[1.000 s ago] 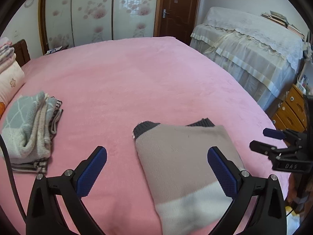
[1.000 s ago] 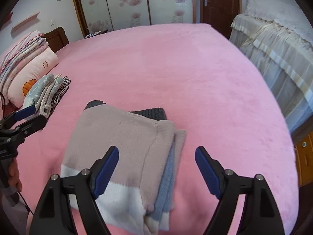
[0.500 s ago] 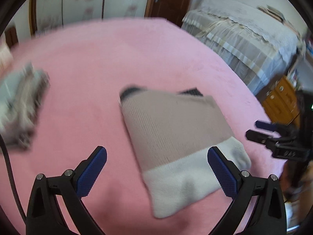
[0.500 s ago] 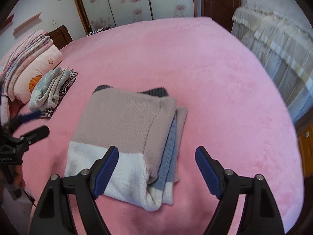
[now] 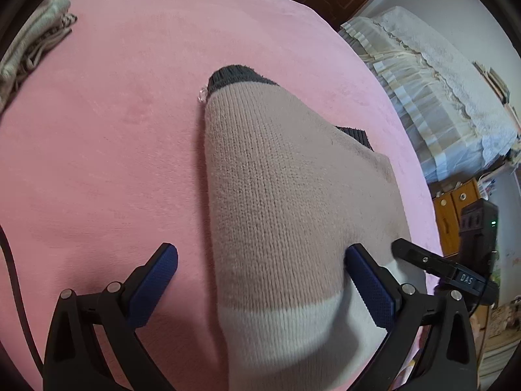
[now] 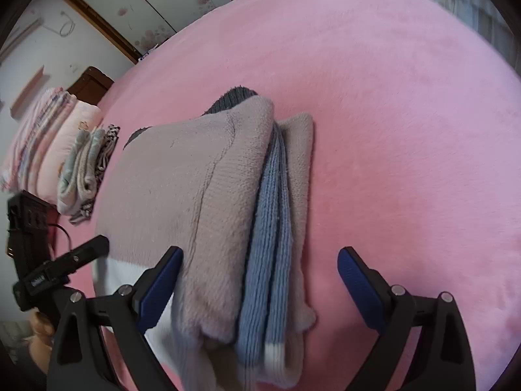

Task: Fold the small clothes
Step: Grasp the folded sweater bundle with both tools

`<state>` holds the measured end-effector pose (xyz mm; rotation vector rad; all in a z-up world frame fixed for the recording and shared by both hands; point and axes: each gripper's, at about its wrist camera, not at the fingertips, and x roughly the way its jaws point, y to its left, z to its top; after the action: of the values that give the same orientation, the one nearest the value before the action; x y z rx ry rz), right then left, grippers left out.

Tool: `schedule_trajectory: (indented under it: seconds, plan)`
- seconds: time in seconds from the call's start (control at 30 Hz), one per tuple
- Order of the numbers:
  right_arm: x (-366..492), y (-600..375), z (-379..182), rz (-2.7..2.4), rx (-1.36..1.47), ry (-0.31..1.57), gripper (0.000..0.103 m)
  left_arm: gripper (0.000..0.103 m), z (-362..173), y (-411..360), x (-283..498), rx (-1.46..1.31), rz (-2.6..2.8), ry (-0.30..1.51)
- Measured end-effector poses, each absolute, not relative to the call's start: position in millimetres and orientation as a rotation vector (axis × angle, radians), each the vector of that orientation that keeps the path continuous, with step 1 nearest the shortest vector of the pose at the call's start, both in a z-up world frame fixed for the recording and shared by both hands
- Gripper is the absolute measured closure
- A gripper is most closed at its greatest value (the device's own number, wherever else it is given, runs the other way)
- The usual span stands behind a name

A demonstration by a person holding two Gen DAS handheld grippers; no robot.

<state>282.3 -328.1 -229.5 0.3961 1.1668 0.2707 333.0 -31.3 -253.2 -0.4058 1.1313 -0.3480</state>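
Note:
A folded knit sweater (image 5: 293, 202), beige with a white band and a dark grey collar, lies on the pink blanket (image 5: 114, 146). My left gripper (image 5: 260, 280) hangs open low over the sweater's left edge. One blue pad is above the blanket and the other rests against the knit. In the right wrist view the sweater (image 6: 195, 195) shows blue inner layers along its right fold. My right gripper (image 6: 260, 277) straddles that fold with its jaws opening, and its pads do not press on the cloth. Each gripper's tip shows in the other's view: the right gripper (image 5: 420, 257) and the left gripper (image 6: 88, 247).
A pile of folded clothes (image 6: 88, 163) lies at the left of the bed beside stacked pink quilts (image 6: 42, 137). A second bed with a white lace cover (image 5: 439, 81) and a wooden cabinet (image 5: 456, 208) stand to the right. A hand (image 6: 42, 325) holds the left gripper.
Both grippers have dropped close over the sweater and rolled, so the bed looks tilted. The sweater now fills the space between each pair of fingers. The right jaws stand slightly wider.

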Motion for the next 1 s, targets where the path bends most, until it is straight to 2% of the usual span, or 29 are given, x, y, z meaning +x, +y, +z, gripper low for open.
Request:
schedule_trajectory:
  seconds: [0.37,0.47,0.6,0.67,0.7,0.73,0.77,0.83,1.0]
  plan:
    - [304.0,-311.8,-247.0,0.367,0.419,1.182,0.006,0.000,-272.5,-38.6,339.0,-0.438,-0.364,1.116]
    - [303.9,-309.6,-247.0,0.377,0.403,1.170,0.009,0.000,-271.9,-40.5,340.4,-0.432,-0.368,1.117]
    - [301.2,-308.2,-246.2,0.417,0.429,1.157,0.033,0.000,-269.2,-41.7,341.8,-0.430,-0.364,1.135]
    - [298.7,-306.7,-244.3,0.419,0.430,1.148,0.040,0.005,-267.8,-46.4,343.6,-0.430,-0.371,1.135]
    - [297.2,-305.9,-242.5,0.416,0.422,1.141,0.045,0.017,-266.4,-47.1,342.7,-0.434,-0.389,1.131]
    - [296.1,-304.8,-240.9,0.411,0.415,1.137,0.049,0.023,-263.5,-49.5,341.9,-0.432,-0.406,1.127]
    - [294.7,-302.8,-238.9,0.402,0.405,1.133,0.051,0.025,-262.1,-50.5,340.8,-0.419,-0.399,1.122]
    - [291.8,-299.3,-234.7,0.385,0.392,1.122,0.057,0.036,-256.0,-55.0,337.7,-0.378,-0.390,1.107]
    - [280.7,-293.1,-221.3,0.346,0.377,1.088,0.062,0.047,-236.6,-57.1,328.9,-0.351,-0.369,1.085]
